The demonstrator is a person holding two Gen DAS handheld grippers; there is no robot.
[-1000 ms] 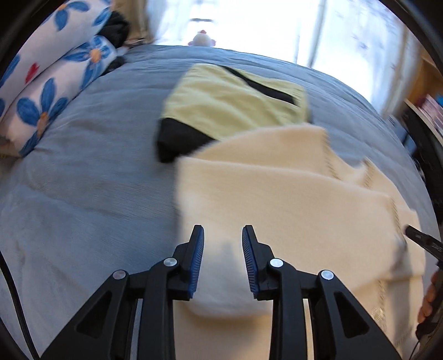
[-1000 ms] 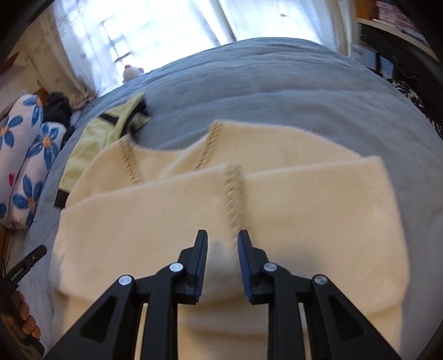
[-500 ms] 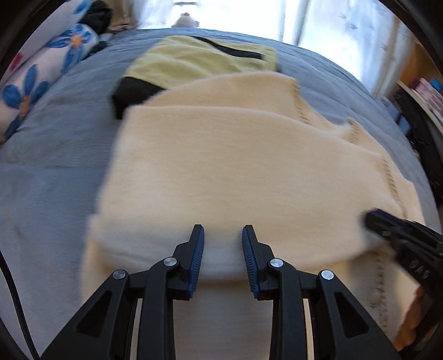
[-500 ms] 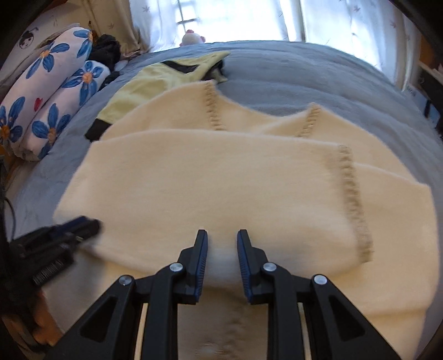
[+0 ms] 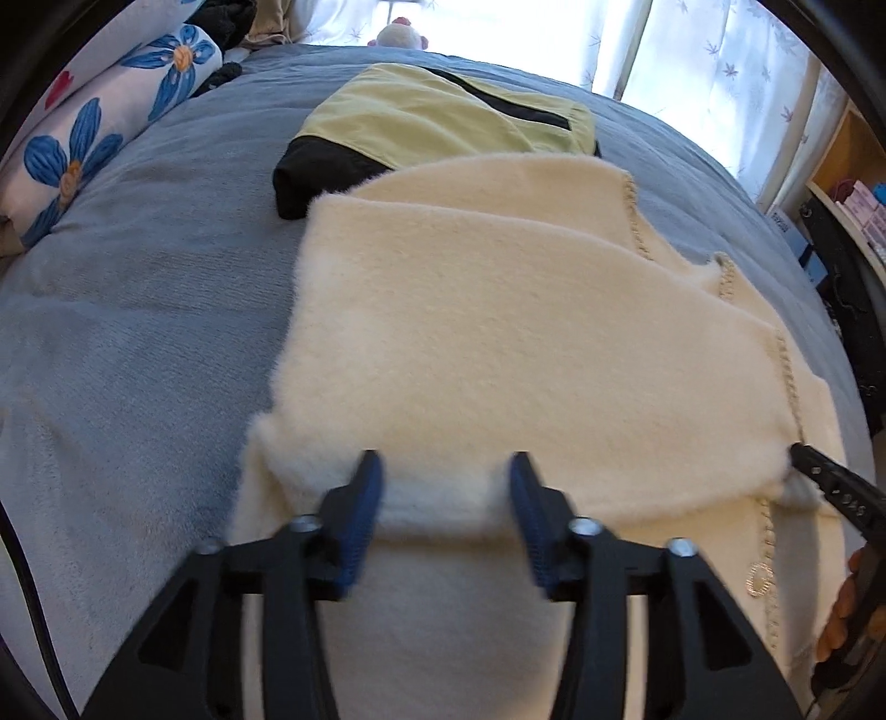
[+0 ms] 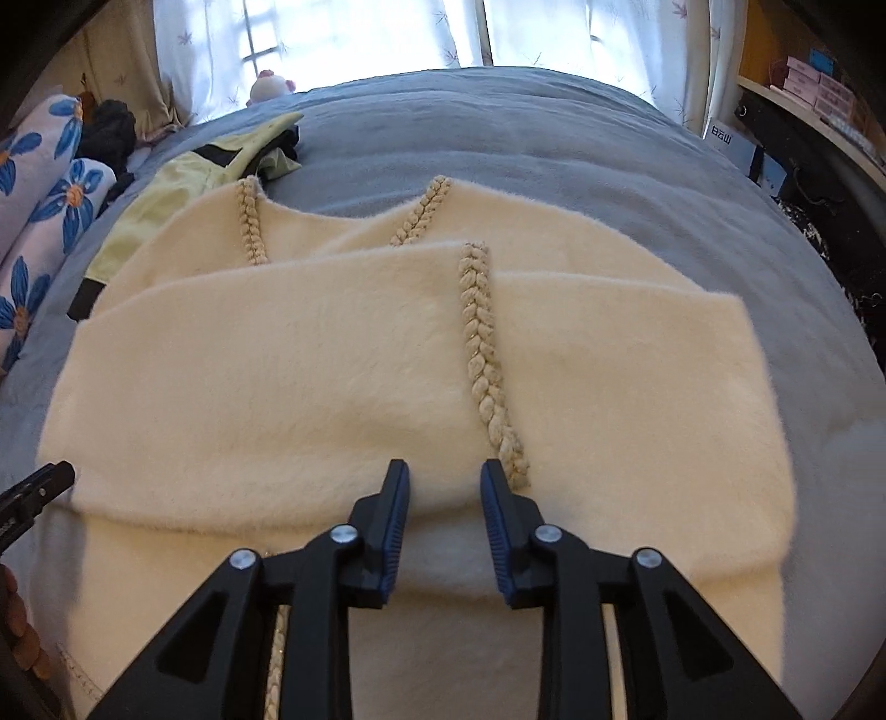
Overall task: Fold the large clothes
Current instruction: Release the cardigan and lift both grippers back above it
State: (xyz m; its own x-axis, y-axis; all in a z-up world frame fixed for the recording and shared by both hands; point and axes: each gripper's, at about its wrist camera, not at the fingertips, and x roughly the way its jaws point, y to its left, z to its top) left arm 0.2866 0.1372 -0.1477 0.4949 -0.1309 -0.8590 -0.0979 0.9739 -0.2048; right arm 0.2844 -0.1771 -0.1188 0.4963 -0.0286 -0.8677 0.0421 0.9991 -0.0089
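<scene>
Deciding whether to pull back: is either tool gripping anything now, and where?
Neither: both the left tool and right tool are opening, pads clear of the cream garment's folded edge between them.

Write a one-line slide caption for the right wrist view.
Right gripper, jaws opening, releases the folded edge of a cream fleece garment on a grey bedspread.

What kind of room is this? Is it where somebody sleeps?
Most likely a bedroom. A cream fleece garment lies on a wide bed with a grey blanket, flower-print pillows are stacked along one side, and a small plush toy sits by the curtained window.
</scene>
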